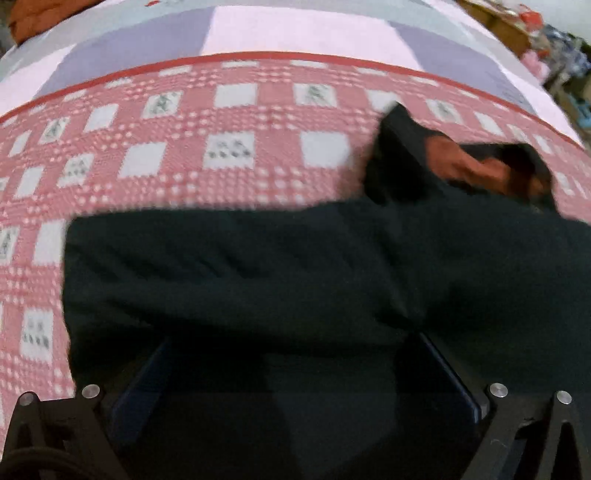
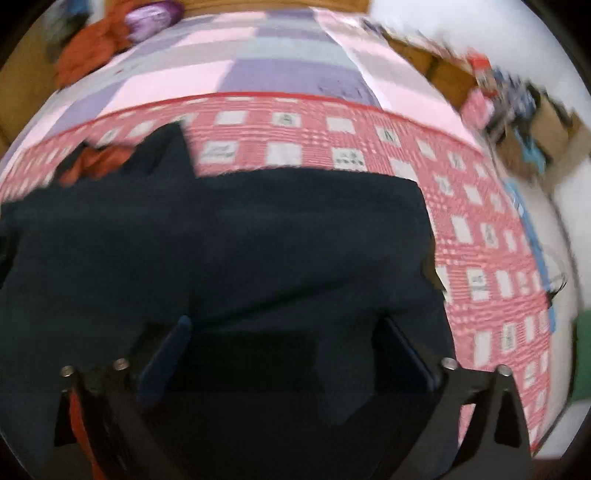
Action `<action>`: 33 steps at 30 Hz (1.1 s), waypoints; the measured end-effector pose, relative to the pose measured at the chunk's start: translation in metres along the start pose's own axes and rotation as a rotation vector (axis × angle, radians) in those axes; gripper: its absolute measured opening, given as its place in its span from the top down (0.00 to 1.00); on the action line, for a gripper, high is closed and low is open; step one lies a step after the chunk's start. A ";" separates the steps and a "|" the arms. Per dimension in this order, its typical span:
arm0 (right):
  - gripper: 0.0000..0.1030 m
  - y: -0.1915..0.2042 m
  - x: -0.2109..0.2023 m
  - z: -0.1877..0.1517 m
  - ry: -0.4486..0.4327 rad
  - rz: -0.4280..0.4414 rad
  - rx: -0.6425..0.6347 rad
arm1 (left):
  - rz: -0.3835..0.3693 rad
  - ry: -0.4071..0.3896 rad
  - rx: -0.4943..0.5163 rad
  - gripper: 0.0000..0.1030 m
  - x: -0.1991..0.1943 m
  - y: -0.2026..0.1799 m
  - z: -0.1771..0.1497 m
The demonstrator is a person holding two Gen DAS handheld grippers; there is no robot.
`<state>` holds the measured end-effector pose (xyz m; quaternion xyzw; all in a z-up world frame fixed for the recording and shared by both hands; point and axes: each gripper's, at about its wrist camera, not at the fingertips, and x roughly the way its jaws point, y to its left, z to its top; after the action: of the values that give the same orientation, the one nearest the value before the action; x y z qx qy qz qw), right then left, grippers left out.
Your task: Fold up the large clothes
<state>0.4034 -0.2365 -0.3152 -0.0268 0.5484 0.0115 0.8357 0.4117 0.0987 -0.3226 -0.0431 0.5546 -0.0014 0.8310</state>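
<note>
A large dark garment with an orange-lined hood lies spread on a bed covered by a red checked blanket. In the right wrist view the same garment fills the middle, its hood at the upper left. My left gripper hangs over the garment's near edge with its blue fingers spread wide and cloth draped between them. My right gripper also stands wide open over the near edge, its fingers apart. Both views are blurred.
A pink, lilac and grey checked quilt covers the far part of the bed. An orange cloth and a purple item lie at the far left corner. Cardboard boxes and clutter stand off the bed's right side.
</note>
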 end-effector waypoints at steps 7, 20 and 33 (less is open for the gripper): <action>0.00 -0.012 0.034 0.029 -0.011 -0.046 0.049 | 0.056 -0.025 -0.013 0.00 0.018 0.008 0.006; 0.04 0.011 -0.075 -0.075 -0.198 -0.009 -0.008 | 0.031 -0.247 -0.021 0.00 -0.084 -0.004 -0.073; 0.00 -0.014 0.000 -0.030 -0.146 -0.057 0.071 | 0.085 -0.209 -0.028 0.00 -0.019 -0.003 -0.060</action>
<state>0.3767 -0.2523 -0.3266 -0.0121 0.4852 -0.0298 0.8738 0.3487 0.0927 -0.3277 -0.0313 0.4661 0.0460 0.8830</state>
